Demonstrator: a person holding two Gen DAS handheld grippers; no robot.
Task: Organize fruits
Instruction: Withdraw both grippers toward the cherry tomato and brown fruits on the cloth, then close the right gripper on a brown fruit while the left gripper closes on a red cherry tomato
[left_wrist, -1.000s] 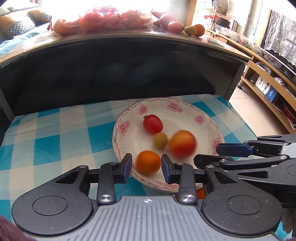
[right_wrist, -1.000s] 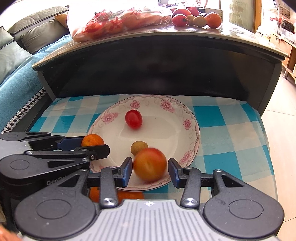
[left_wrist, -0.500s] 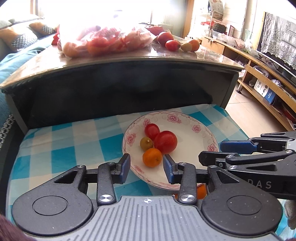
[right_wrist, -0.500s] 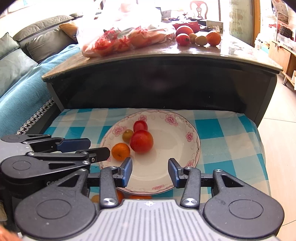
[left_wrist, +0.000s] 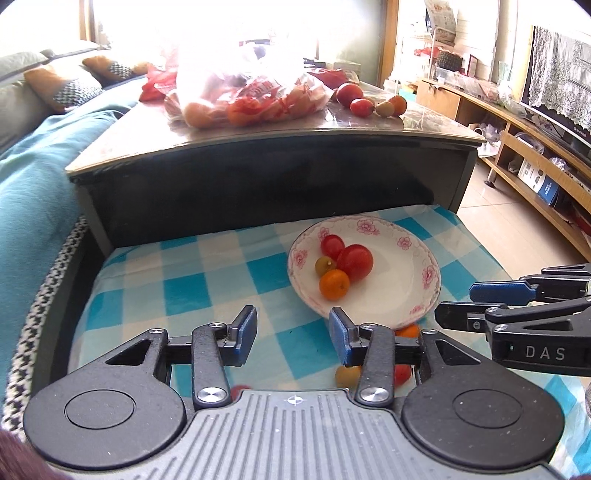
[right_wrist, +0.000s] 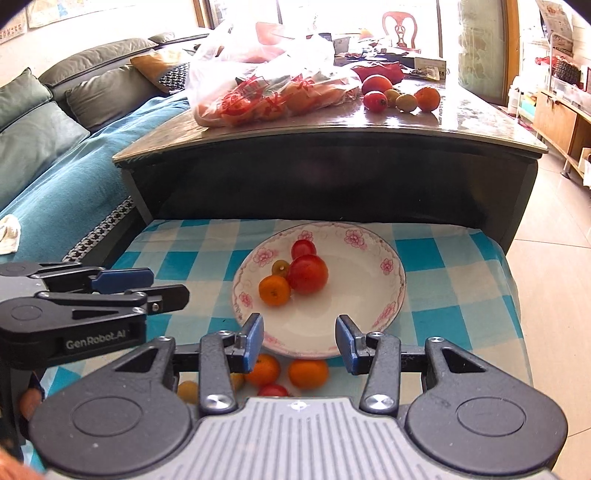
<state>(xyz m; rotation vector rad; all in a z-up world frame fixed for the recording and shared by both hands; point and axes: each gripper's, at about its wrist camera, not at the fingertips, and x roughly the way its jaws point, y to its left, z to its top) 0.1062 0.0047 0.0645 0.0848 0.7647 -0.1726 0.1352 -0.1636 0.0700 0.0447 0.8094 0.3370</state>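
Observation:
A white floral plate (left_wrist: 413, 291) (right_wrist: 332, 332) sits on a blue checked cloth (left_wrist: 184, 295). On it lie a large red tomato (left_wrist: 355, 257) (right_wrist: 307, 274), a small red tomato (left_wrist: 332, 246) (right_wrist: 303, 248), an orange (left_wrist: 334, 284) (right_wrist: 274, 290) and a small yellow-green fruit (left_wrist: 325, 264) (right_wrist: 280, 266). My left gripper (left_wrist: 293, 334) is open and empty, above the cloth near the plate's front left. My right gripper (right_wrist: 300, 338) is open and empty over the plate's near rim. Loose oranges (right_wrist: 307, 373) and small fruits lie on the cloth under the grippers.
A dark table stands behind the cloth, with a plastic bag of fruit (right_wrist: 269, 92) and several loose fruits (right_wrist: 402, 98) on top. A sofa with a teal cover (right_wrist: 55, 177) is to the left. Wooden shelving (left_wrist: 535, 166) and tiled floor are to the right.
Both grippers have drawn back and up from the plate, empty. The orange and large tomato, earlier between the jaws, now rest on the plate beside the other two fruits.

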